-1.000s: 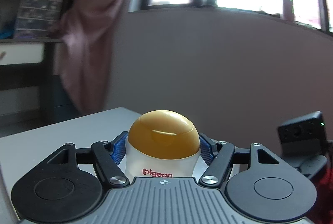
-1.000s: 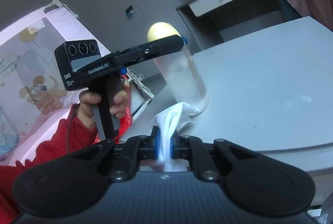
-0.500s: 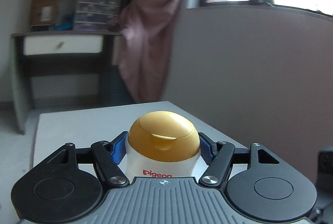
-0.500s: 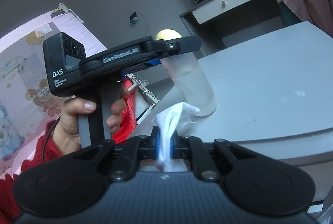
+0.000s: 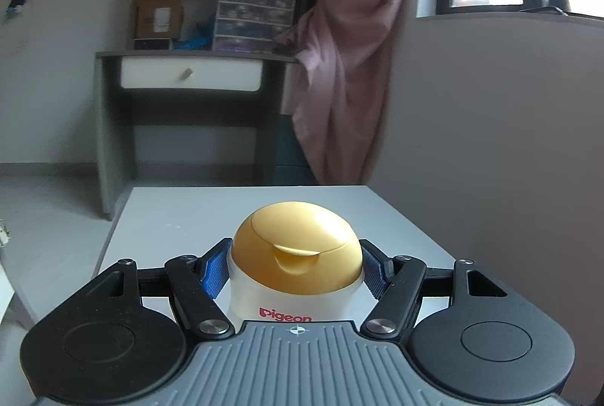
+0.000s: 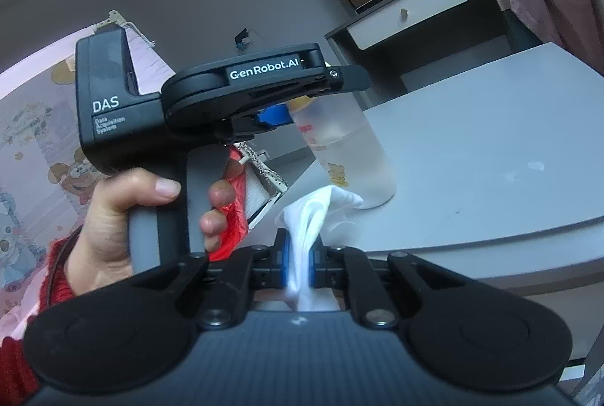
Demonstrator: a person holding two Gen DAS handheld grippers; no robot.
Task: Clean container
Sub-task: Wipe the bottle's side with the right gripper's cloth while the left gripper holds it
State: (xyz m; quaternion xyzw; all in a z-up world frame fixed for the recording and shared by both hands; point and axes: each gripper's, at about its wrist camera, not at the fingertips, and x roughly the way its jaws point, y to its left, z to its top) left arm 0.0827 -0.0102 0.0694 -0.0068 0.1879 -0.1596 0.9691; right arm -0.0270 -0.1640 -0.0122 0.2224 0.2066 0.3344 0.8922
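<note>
Between the blue pads of the left tongs (image 5: pixel 295 268) sits a frosted bottle (image 5: pixel 292 304) with a rounded yellow cap (image 5: pixel 296 249); the pads press on both sides just under the cap, so these tongs are gripping the bottle. Seen from the right tongs, the bottle (image 6: pixel 349 149) stands upright with its base on the white table (image 6: pixel 490 156), near the table's front edge. Closer in, the right tongs (image 6: pixel 298 262) are clamped tight on a white cloth (image 6: pixel 313 213), which rises from the pads and touches the bottle low on its side. Left of the cloth, a hand (image 6: pixel 113 217) in a red sleeve (image 6: pixel 56 277) grips the handle of the left tongs. Beyond the table, ahead of the left tongs, stands a grey desk (image 5: pixel 113 111) with a white drawer (image 5: pixel 190 75), and a pink curtain (image 5: pixel 351 66) hangs to its right.
</note>
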